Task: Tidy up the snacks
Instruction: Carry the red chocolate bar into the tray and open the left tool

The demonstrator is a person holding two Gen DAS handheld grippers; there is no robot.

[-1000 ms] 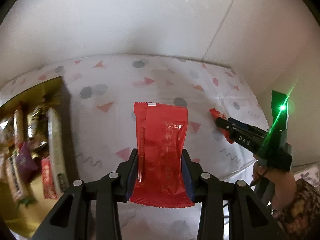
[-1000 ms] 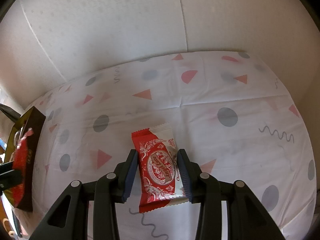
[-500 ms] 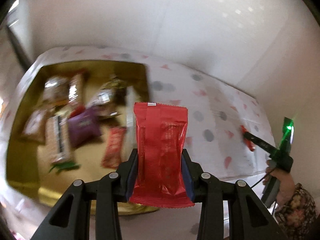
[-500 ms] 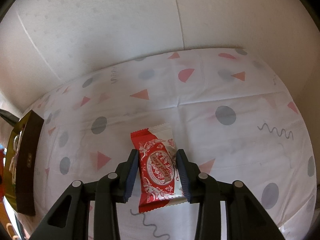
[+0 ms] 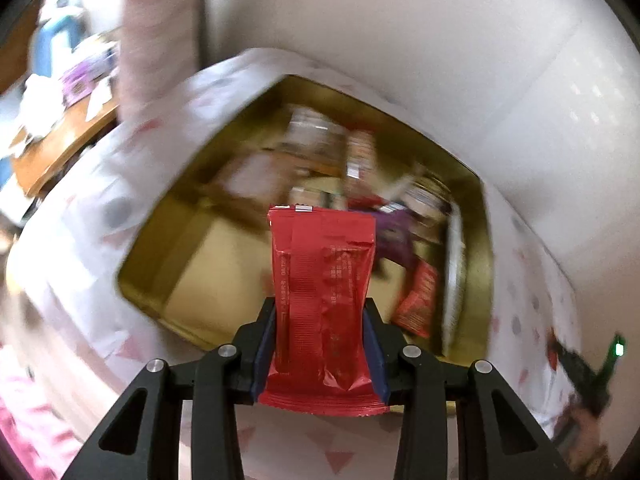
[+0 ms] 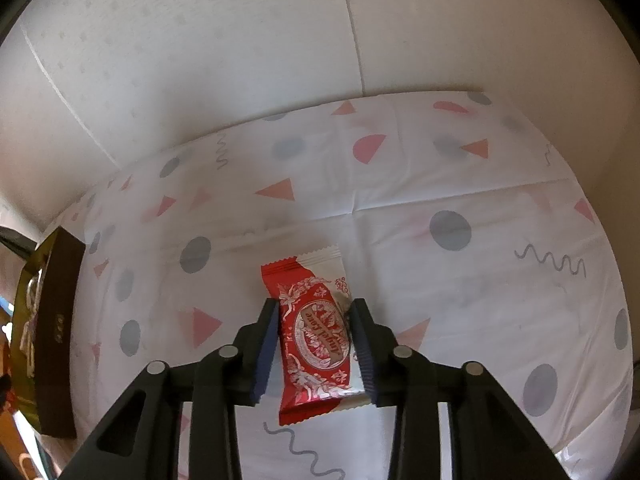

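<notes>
My left gripper [image 5: 320,305] is shut on a plain red snack packet [image 5: 324,280], which stands upright between the pads. It hangs over the open gold box [image 5: 140,276], where several blurred snack packets [image 5: 418,300] lie in the far and right parts. In the right wrist view a red-and-white snack packet [image 6: 316,332] lies flat on the patterned tablecloth [image 6: 440,184]. My right gripper [image 6: 315,306] straddles it with jaws closing. The pads are right at its long edges, and a sliver of cloth shows by the left pad.
The gold box's dark outer wall [image 6: 60,320] shows at the left edge of the right wrist view. A white wall backs the table. Past the table's left end stands a cluttered wooden desk [image 5: 60,136]. A hand [image 5: 580,436] appears at the lower right.
My left gripper has swung left with the red packet, from above the tablecloth to above the gold box, rolling as it went. The right gripper's jaws have narrowed around the red-and-white packet.
</notes>
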